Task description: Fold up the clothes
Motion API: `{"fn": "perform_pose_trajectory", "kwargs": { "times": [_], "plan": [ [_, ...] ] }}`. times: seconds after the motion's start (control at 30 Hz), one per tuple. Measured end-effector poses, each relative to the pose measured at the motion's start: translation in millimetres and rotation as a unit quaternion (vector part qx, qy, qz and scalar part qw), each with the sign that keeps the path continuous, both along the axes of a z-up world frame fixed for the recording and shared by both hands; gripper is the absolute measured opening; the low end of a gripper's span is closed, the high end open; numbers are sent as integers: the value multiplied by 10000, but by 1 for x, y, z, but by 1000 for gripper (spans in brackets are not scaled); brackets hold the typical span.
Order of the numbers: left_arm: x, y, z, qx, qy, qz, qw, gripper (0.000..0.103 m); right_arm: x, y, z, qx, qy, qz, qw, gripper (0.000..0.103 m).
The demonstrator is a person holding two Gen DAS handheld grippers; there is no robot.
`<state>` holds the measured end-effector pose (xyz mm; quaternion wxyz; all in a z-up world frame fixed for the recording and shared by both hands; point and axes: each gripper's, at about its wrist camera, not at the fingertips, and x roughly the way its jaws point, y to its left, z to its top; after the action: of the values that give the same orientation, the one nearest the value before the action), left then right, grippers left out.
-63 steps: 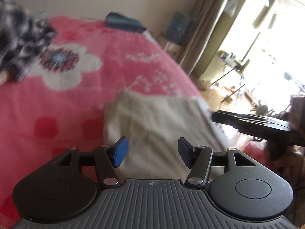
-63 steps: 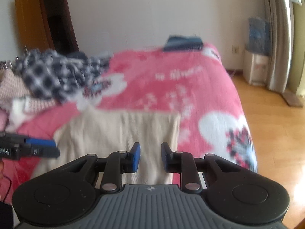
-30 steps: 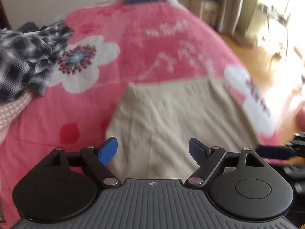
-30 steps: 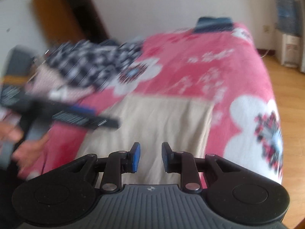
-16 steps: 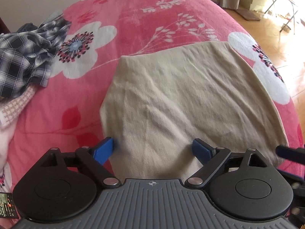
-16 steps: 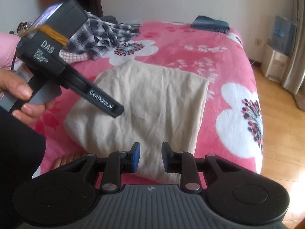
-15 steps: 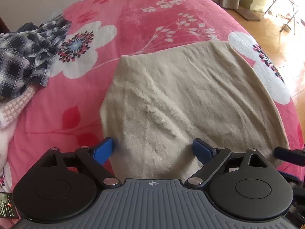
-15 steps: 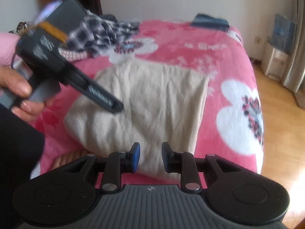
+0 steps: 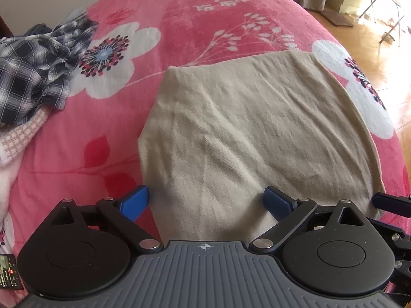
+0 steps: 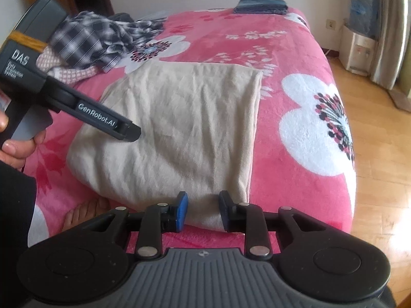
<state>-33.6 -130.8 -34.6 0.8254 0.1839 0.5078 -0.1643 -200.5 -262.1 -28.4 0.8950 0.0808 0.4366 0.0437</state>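
A beige garment [image 9: 251,133] lies folded flat on the pink flowered blanket [image 9: 195,18], its near edge hanging over the bed's side. My left gripper [image 9: 206,200] hovers over the garment's near left part. Its jaws are wide and still opening, with the cloth's left edge below them and nothing pinched. My right gripper [image 10: 203,210] is at the garment's [image 10: 190,128] near right corner. Its jaws are narrow and opening, the cloth's hanging edge lies just behind them, and the pads are not pressing on it. In the right wrist view the left gripper [image 10: 123,128] points down over the cloth.
A heap of plaid shirts [image 10: 102,38] and a pink checked cloth [image 9: 23,133] lie at the bed's far left. A folded dark blue garment [image 10: 259,3] sits at the far end. Wooden floor [image 10: 380,154] runs along the right. A person's hand [image 10: 15,146] and bare foot [image 10: 84,213] show near the bed's edge.
Both grippers have tipped down towards the beige garment. The left jaws have spread wider. The right gripper has sunk to the cloth's near edge and its jaws have parted a little.
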Motion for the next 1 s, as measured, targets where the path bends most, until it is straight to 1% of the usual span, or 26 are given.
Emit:
{"fn": "perform_pose_trajectory", "kwargs": {
  "times": [0.37,0.5,0.83,1.0],
  "plan": [
    [1,5,-1,-15,43,85,10000,101,0,0,3,66,23,-97,9999,37],
    [2,6,-2,-17,65,131,9999,102,-1,-1,3,76,25,-120,9999,40],
    [3,8,-3,31,65,123,9999,103,-1,-2,2,118,23,-187,9998,42],
    [6,14,-3,-103,169,287,9994,103,-5,-8,6,251,-100,-341,9991,43]
  ]
}}
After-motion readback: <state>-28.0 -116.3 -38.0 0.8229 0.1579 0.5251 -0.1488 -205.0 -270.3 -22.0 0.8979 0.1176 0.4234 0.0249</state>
